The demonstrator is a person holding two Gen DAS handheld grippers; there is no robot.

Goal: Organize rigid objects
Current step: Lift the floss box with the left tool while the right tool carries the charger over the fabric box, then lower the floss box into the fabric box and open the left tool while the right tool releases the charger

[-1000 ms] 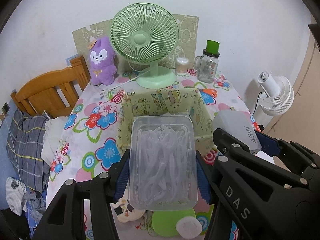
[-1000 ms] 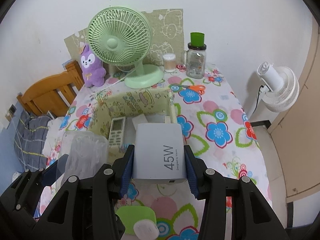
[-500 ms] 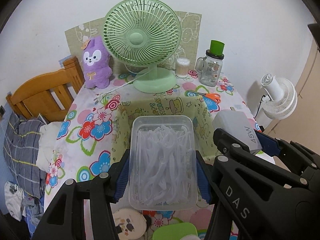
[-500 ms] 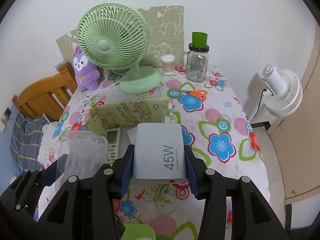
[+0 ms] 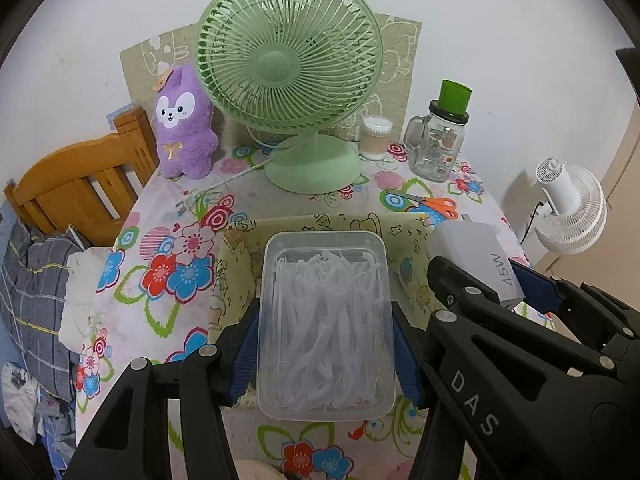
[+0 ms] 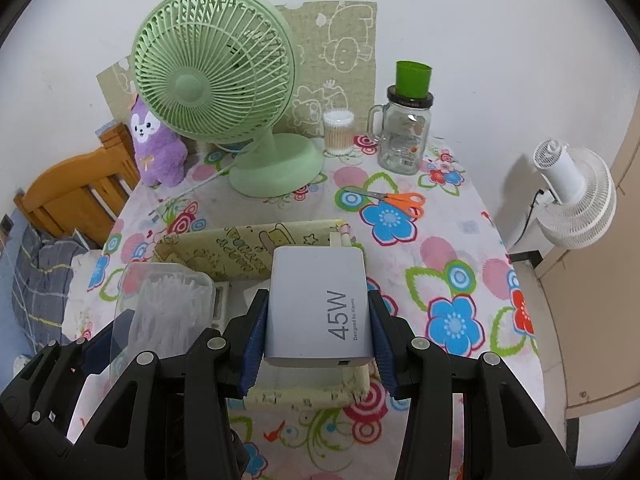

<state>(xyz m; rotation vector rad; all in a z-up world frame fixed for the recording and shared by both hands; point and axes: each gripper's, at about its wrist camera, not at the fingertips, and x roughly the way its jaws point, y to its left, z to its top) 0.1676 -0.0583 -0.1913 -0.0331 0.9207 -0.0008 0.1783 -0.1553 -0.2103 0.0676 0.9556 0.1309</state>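
Note:
My left gripper (image 5: 325, 344) is shut on a clear plastic box of white floss picks (image 5: 325, 320) and holds it over the yellow cartoon-print storage box (image 5: 240, 248). My right gripper (image 6: 318, 340) is shut on a white 45W charger (image 6: 318, 308) and holds it above the same storage box (image 6: 224, 244). The charger also shows in the left wrist view (image 5: 476, 256), and the floss box in the right wrist view (image 6: 164, 304). A white remote (image 6: 220, 300) lies inside the storage box, mostly hidden.
On the flowered tablecloth (image 6: 452, 264) stand a green desk fan (image 5: 288, 80), a purple plush toy (image 5: 184, 128), a cotton swab jar (image 5: 375, 136) and a glass mug jar with a green cup (image 5: 440, 144). Orange scissors (image 6: 396, 200) lie nearby. A wooden chair (image 5: 76, 184) and white fan (image 5: 568, 208) flank the table.
Both grippers have moved forward over the table with their loads, so the storage box now lies right beneath them. The green lid and round items near the front edge have dropped out of view.

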